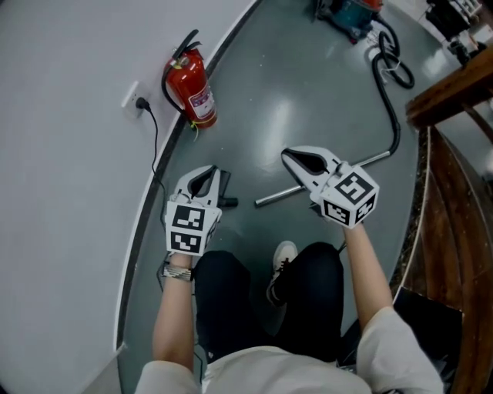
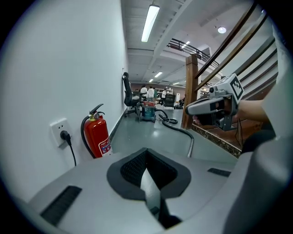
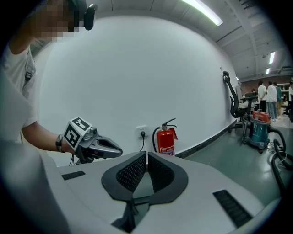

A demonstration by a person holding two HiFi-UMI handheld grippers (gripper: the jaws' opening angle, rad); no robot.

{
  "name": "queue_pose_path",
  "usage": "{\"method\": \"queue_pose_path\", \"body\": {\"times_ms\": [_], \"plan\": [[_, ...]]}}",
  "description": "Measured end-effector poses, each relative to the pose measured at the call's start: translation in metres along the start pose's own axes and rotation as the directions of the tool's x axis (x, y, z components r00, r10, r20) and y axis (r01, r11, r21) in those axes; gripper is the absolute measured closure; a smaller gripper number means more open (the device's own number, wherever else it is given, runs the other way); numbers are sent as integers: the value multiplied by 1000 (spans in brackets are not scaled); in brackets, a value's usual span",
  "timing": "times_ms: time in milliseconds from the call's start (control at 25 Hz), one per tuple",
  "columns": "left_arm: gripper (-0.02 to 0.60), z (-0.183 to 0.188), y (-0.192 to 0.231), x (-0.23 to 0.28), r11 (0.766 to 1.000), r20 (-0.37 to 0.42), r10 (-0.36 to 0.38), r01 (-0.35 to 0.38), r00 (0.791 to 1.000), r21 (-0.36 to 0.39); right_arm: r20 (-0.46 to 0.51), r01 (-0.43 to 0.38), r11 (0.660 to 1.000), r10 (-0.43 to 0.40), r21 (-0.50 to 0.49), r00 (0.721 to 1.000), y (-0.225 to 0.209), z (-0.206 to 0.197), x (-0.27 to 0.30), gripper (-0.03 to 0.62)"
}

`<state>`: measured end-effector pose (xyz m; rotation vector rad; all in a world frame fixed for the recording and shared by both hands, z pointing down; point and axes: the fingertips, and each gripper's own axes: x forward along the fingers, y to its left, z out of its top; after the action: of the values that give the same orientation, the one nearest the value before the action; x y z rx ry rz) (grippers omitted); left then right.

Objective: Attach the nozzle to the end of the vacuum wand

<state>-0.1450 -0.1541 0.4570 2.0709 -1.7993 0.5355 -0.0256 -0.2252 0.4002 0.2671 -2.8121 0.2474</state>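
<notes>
1. Lying flat on the grey floor (image 1: 308, 92), the vacuum wand (image 1: 370, 161) is a bare metal tube. In the head view its long axis runs slantwise from lower left to upper right.
2. The wand's free end points toward the white wall (image 1: 69, 115); its far end meets the black hose (image 1: 391, 100), which curves away to the vacuum cleaner (image 1: 350, 14).
3. The left hand-held gripper (image 1: 209, 170) hovers near the wall with its jaws closed on nothing, its own view showing the pads together (image 2: 146, 151).
4. The right hand-held gripper (image 1: 286, 155) hangs above the wand's middle, its jaws likewise closed and empty in its own view (image 3: 146, 153).
5. A small dark piece (image 1: 229, 202) shows just beside the left hand-held gripper, between it and the wand's free end; whether it is the nozzle cannot be told.
6. Edges: the wall's dark skirting bounds the floor on the left; a wooden stair railing (image 1: 454, 85) bounds it on the right.
7. A red fire extinguisher (image 1: 192, 86) stands against the wall beside a socket (image 1: 135, 98), whose cable hangs to the floor.
8. Open floor lies between the wand and the extinguisher; the person's shoe (image 1: 283, 258) rests near the free end.
</notes>
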Motion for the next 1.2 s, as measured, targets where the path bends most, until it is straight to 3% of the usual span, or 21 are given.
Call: {"method": "queue_pose_path", "body": {"times_ms": [320, 560, 1200], "plan": [[583, -58, 13, 28, 1000, 32, 1, -1, 1000, 12, 25, 5, 999, -4, -38, 1000, -4, -54, 23, 565], [583, -97, 27, 39, 1000, 5, -4, 3, 1000, 25, 7, 2, 1000, -2, -26, 1000, -3, -97, 36, 565], [583, -183, 41, 80, 996, -51, -87, 85, 995, -27, -80, -47, 999, 46, -4, 996, -2, -204, 88, 565]]}}
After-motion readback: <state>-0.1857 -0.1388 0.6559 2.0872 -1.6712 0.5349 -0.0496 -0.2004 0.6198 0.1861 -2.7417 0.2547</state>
